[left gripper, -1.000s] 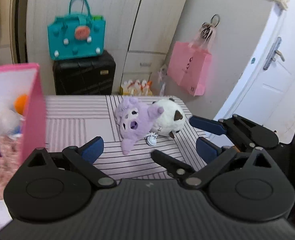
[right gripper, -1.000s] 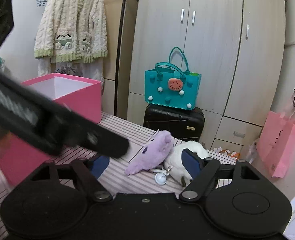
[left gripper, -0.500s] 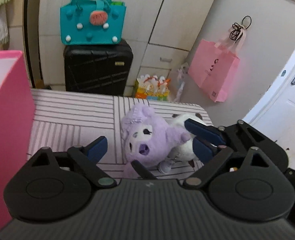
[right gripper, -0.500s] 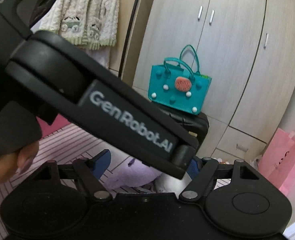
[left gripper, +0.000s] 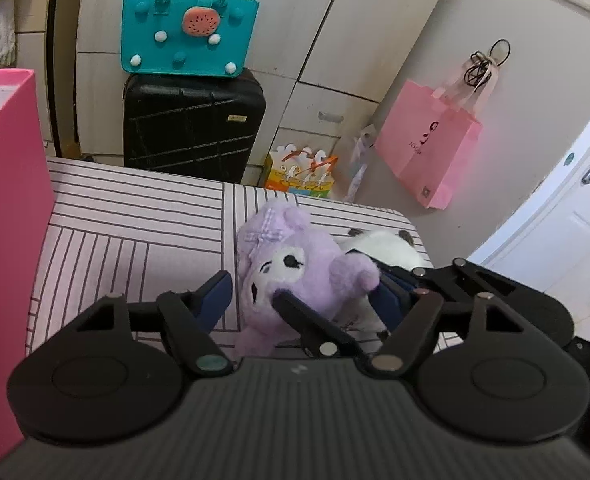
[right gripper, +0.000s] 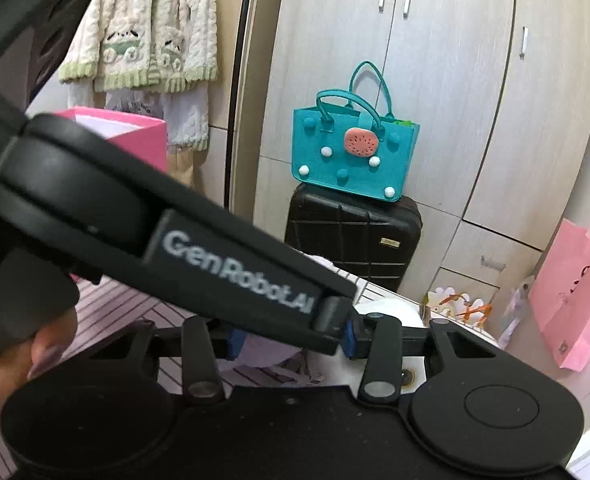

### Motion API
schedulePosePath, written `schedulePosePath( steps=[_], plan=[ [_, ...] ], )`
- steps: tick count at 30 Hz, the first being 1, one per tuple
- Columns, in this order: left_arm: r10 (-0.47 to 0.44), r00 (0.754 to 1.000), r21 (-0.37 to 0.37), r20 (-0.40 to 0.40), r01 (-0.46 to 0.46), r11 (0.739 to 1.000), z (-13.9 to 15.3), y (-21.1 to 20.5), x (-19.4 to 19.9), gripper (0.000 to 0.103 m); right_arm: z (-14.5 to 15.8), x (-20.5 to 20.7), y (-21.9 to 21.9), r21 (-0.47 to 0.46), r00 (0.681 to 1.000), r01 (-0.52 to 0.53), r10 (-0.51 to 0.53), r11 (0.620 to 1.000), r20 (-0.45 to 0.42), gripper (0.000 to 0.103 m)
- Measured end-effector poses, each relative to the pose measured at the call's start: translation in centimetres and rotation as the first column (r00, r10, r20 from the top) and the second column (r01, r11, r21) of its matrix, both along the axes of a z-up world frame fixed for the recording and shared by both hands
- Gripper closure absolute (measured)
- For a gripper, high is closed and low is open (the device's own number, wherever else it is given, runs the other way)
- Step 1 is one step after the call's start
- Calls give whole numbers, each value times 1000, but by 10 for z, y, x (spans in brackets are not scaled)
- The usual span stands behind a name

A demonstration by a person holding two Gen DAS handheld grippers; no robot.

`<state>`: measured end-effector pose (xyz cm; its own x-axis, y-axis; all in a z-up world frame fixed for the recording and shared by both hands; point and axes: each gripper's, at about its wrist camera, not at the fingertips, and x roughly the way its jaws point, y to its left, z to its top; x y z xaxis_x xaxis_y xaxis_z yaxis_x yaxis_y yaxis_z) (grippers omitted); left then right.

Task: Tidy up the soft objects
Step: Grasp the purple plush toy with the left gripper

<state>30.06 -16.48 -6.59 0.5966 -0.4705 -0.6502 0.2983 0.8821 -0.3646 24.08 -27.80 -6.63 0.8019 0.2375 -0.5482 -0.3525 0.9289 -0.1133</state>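
Observation:
A purple plush [left gripper: 295, 264] with a bow lies on the striped table [left gripper: 135, 232], and a white plush [left gripper: 387, 244] rests against its far right side. My left gripper [left gripper: 303, 300] straddles the purple plush. Its jaws are closing, with a sliver of gap still at the left pad [left gripper: 217, 294]. My right gripper [right gripper: 291, 342] comes in from the right, jaws closing. Pale purple and white plush [right gripper: 391, 312] show between and behind its pads. The left gripper's black body crosses the right wrist view and hides that gap.
A pink box [left gripper: 7, 200] stands at the table's left. Beyond the table are a teal bag [left gripper: 187, 36] on a black suitcase [left gripper: 191, 128], a pink paper bag [left gripper: 427, 144] on the wall and a white door [left gripper: 575, 220]. A hand [right gripper: 35, 360] holds the left gripper.
Both grippers have come forward and down onto the plush pair, and both sets of jaws have narrowed. The left gripper's body has swung across the right wrist view.

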Motion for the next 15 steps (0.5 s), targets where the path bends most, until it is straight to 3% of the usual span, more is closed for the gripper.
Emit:
schedulePosePath(
  steps=[7,12,15],
  plan=[
    [0,997,-42,78,3,999,8,15,-14,34,-3,6,1,2,1000,-4,4,1000,-9,54],
    [36,996,-79,76,-30,996,9,18,-6,34,-4,8,2,28,1000,9,-8,1000,-27,60],
    [46,999,-98,26,-43,994,5,19,1,33,-1,6,-1,70,999,27,-24,997,-41,66]
  ],
)
